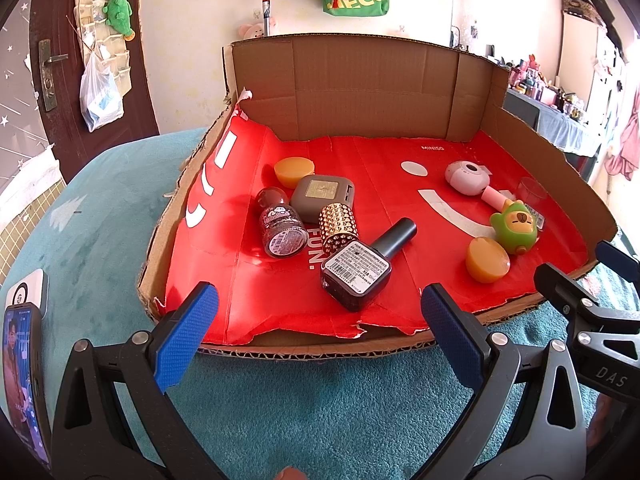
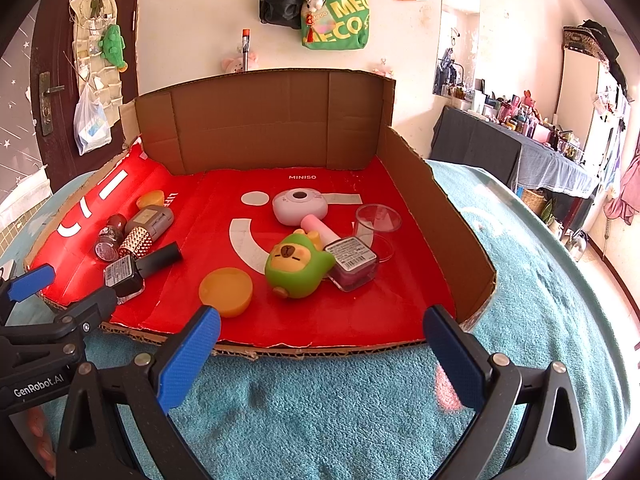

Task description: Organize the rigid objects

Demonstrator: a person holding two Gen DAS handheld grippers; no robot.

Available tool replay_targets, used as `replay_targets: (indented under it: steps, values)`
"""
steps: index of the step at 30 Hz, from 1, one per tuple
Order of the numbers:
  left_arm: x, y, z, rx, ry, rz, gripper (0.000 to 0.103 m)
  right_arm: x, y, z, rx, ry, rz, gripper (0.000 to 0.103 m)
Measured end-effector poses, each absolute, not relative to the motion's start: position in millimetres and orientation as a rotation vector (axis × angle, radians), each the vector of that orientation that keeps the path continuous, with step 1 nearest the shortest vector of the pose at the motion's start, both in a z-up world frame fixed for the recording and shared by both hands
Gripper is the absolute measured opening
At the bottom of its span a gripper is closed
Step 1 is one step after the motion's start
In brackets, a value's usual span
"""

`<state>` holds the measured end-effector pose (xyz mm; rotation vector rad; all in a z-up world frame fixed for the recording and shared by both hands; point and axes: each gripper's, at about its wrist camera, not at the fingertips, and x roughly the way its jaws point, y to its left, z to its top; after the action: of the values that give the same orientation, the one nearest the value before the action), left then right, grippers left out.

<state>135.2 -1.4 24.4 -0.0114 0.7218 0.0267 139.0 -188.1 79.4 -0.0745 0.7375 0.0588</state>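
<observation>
Both grippers' fingers point(image 1: 188, 336) point(image 2: 452, 360) gape empty before the cardboard tray point(image 2: 260, 128); black bottle point(image 1: 356, 276) lies nearest.

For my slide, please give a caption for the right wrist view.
Open tongs face a cardboard tray holding nail polish bottles and a green toy.

The tray point(image 2: 436, 216) had brown cardboard walls and a red floor with white shapes and lettering. It lay on a teal blanket point(image 2: 320, 408). The toy point(image 2: 298, 262) was green with a yellow face. Two lids point(image 1: 294, 171) point(image 1: 487, 259) were orange. One bottle point(image 1: 362, 270) was black with a white barcode label; another point(image 2: 352, 266) held purple-pink polish. The cap point(image 1: 338, 228) was gold and studded, the case point(image 1: 323, 198) grey-brown, the fan point(image 2: 300, 206) pale pink. Both grippers' pads point(image 1: 188, 338) point(image 2: 190, 358) were blue on black frames.
</observation>
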Motion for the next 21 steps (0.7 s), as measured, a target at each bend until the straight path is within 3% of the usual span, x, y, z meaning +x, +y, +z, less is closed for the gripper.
replay_targets:
  steps: [13,21]
  values:
    - [98,-15,33,0.062,0.76,0.006,0.103,106,-205,98,-0.01,0.745,0.101,0.103]
    - [88,-11,12,0.037,0.835,0.001,0.103,92,-211,75,-0.027,0.856,0.126,0.103]
